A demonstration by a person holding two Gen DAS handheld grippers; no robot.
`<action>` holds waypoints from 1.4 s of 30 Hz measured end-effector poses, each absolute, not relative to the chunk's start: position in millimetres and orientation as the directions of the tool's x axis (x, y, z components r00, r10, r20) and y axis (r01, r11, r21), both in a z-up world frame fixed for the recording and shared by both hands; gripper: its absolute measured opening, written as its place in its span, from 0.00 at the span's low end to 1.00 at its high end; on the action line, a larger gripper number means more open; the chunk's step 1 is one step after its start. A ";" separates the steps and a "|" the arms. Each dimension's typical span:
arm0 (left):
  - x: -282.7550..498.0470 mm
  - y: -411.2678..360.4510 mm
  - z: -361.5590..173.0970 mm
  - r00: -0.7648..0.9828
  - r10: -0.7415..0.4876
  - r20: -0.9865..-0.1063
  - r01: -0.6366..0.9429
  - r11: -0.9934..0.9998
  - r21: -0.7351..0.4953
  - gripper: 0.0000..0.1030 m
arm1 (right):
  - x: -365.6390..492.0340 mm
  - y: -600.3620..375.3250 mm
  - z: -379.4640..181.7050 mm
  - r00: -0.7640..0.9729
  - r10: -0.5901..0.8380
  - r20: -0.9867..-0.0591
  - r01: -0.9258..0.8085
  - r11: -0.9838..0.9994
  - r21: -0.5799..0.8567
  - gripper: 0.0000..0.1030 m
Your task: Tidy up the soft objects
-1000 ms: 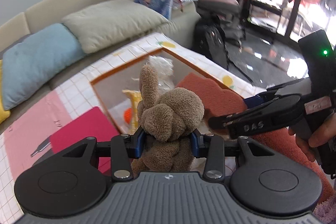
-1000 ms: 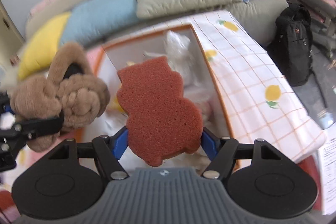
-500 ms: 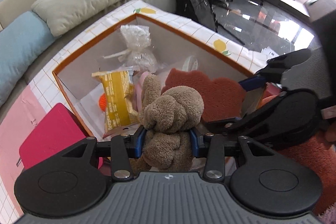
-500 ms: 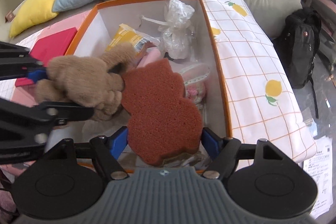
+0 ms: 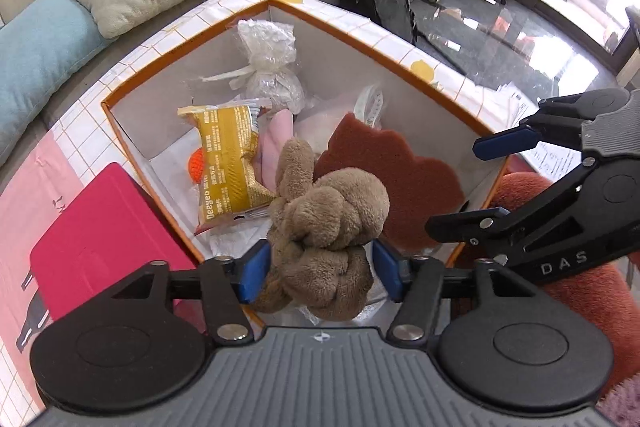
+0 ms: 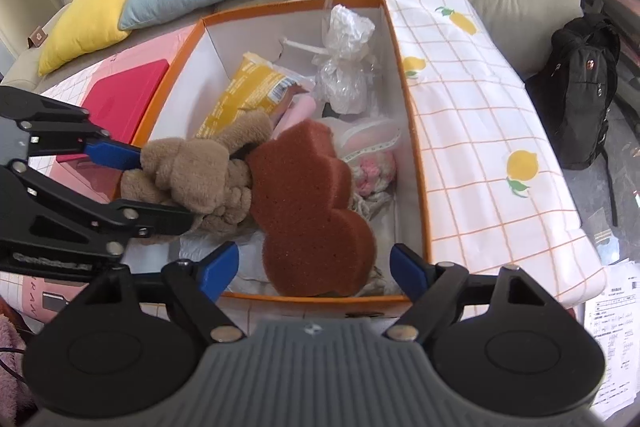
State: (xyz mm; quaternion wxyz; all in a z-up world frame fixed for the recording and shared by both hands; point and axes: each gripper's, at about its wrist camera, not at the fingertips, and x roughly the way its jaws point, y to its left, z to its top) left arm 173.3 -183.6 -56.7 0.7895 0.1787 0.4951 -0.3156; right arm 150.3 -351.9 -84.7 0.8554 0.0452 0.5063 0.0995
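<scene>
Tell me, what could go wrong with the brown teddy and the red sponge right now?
The left claw has just been opening, yet the brown teddy sits between its pads, near the box's near wall; it might snag or tumble outside. The right claw has also just been opening, and the red sponge leans on the pile, so it could tip over. The two claws are close and might bump.
</scene>
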 end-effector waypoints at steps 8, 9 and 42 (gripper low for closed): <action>155.0 -168.4 -14.7 0.370 -0.420 -0.829 0.667 0.741 -0.078 0.79 | 142.3 -348.4 -55.8 0.507 0.211 -0.836 -0.147 0.977 0.158 0.82; 151.6 -165.9 -7.9 0.387 -0.432 -0.815 0.664 0.743 -0.079 0.79 | 141.1 -347.5 -49.4 0.523 0.204 -0.827 -0.145 0.978 0.149 0.82; 20.2 -57.0 38.5 0.880 -0.160 -0.446 0.166 0.986 -0.028 0.89 | 6.6 -269.6 9.0 0.823 0.106 -0.558 -0.015 0.986 0.164 0.97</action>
